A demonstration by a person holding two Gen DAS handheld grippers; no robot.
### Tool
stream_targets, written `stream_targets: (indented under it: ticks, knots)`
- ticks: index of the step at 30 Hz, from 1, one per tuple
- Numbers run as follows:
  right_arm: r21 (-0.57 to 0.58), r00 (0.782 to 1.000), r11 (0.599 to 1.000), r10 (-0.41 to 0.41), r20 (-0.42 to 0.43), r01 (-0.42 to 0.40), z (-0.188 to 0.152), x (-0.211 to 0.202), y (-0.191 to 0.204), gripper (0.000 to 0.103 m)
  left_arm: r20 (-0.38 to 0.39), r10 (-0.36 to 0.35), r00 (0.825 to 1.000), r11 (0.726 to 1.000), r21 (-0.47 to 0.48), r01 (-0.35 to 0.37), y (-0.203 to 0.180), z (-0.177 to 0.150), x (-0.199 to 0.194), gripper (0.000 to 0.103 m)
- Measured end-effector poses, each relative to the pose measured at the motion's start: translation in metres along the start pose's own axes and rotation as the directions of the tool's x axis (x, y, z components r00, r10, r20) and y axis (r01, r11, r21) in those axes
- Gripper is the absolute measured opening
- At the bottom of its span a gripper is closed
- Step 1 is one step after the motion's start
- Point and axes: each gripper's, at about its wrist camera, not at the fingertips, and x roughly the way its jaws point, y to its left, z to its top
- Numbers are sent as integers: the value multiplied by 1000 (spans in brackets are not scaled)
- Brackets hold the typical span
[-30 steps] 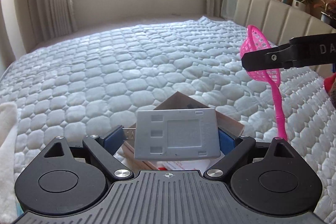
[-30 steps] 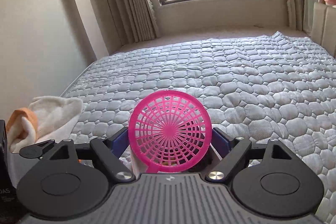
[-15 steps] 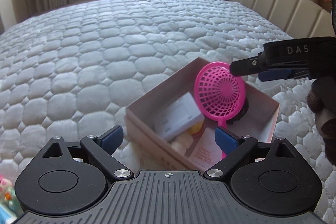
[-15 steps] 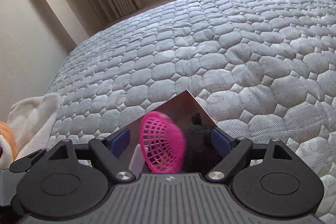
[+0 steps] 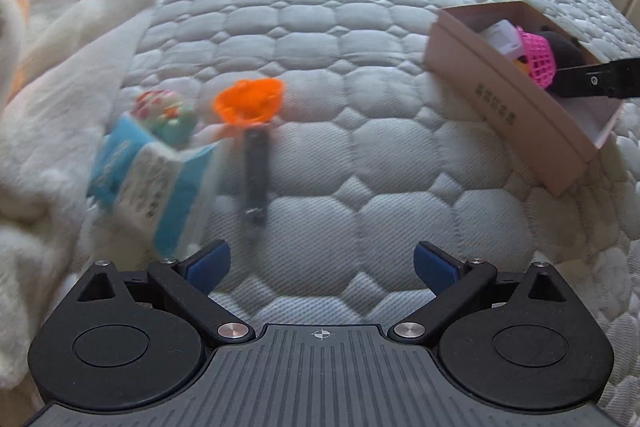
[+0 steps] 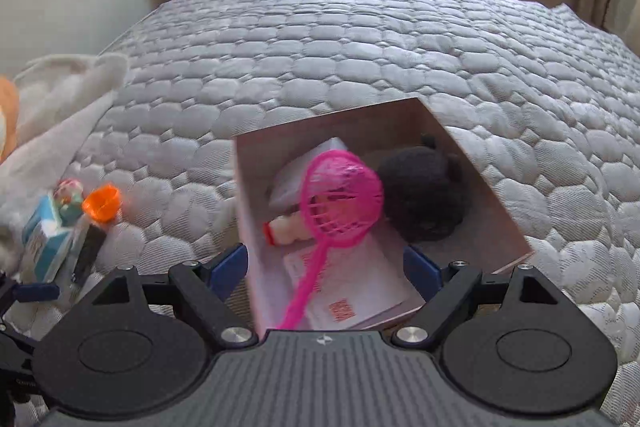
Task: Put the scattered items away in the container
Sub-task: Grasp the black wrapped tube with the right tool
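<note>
**Two items dropped, more waiting**

Our left gripper, jaws still opening and empty, now faces the orange plastic scoop. Our spread right gripper has released the pink mesh strainer inside the cardboard box.

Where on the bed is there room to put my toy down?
The quilt is bare between the orange cup and the cardboard box, and beyond both. It is crowded around the blue carton beside the white blanket, and inside the box.
</note>
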Motion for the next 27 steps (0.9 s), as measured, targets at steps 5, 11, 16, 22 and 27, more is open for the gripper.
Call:
stream_targets:
  ticks: [5,11,16,22,27]
  knots:
    - [-88,994,990,107,-22,-108,5,22,87,85,-1,43,999,997,-68,-43,46,-12,-6,101]
    - [-134,981,973,177,-82,-187,18,59,172,75,-5,33,999,994,-107,-34,93,-25,-14,101]
    - [-33,975,986,153,-161,-161,19,95,199,55,-24,15,1000,993,-119,-18,123,-36,-14,102]
    - [49,965,986,165,-204,-158,16,119,203,47,-13,-42,999,992,-118,41,135,-40,-12,102]
    - [26,957,983,183,-223,-182,7,104,199,20,25,-72,997,993,-88,74,130,-28,-9,102]
